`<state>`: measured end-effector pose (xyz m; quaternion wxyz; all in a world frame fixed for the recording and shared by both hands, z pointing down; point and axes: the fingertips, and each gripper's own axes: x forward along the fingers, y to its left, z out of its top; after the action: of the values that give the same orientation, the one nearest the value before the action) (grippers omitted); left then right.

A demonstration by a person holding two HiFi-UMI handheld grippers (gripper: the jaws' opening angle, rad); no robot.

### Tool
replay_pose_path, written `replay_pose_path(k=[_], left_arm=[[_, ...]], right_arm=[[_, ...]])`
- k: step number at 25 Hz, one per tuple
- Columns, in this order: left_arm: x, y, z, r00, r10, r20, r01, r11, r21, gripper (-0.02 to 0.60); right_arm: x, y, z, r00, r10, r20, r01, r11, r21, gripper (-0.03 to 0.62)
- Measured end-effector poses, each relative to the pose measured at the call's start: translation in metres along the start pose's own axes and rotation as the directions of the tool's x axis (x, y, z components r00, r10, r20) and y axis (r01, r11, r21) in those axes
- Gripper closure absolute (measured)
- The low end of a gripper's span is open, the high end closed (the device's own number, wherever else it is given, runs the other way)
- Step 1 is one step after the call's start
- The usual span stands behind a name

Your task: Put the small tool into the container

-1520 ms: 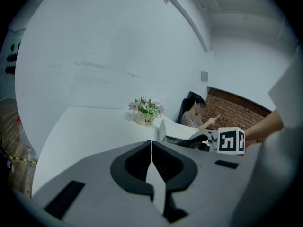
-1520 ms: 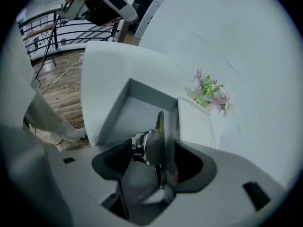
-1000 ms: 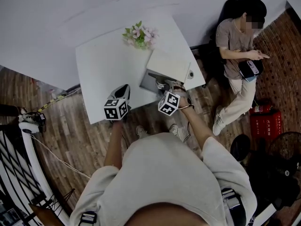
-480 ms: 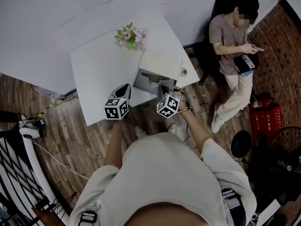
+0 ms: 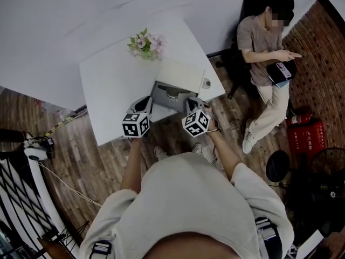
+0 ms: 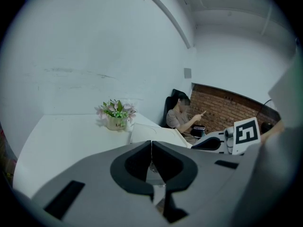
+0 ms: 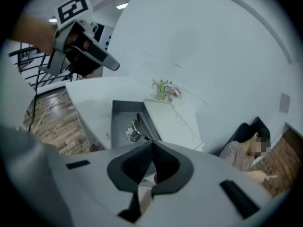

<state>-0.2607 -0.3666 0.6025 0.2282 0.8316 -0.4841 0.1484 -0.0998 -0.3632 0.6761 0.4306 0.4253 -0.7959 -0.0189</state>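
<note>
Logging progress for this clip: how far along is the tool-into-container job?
Done, it seems: a small metal tool lies inside the open grey container. In hand: nothing; the left gripper and right gripper are both shut and empty. Left: nothing obvious, perhaps closing the white lid.

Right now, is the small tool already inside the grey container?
Yes, the right gripper view shows the shiny small tool lying on the floor of the open grey container.
</note>
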Motion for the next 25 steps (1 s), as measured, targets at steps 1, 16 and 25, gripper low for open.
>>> replay_pose_path(k=[1, 16, 25], left_arm=[[0.001, -0.003, 0.001, 1.0, -0.001, 0.001, 0.001, 1.0, 0.004, 0.569], [0.015, -0.039, 0.016, 0.999, -0.039, 0.009, 0.039, 0.998, 0.059, 0.569], [0.024, -0.044, 0.022, 0.999, -0.052, 0.015, 0.051, 0.996, 0.075, 0.569]], right_arm=[[-0.004, -0.004, -0.001, 1.0, 0.003, 0.01, -0.003, 0.999, 0.038, 0.594], [-0.082, -0.091, -0.015, 0.97, -0.167, 0.18, 0.054, 0.861, 0.506, 0.595], [-0.124, -0.127, -0.048, 0.943, -0.287, 0.17, 0.142, 0.806, 0.575, 0.595]])
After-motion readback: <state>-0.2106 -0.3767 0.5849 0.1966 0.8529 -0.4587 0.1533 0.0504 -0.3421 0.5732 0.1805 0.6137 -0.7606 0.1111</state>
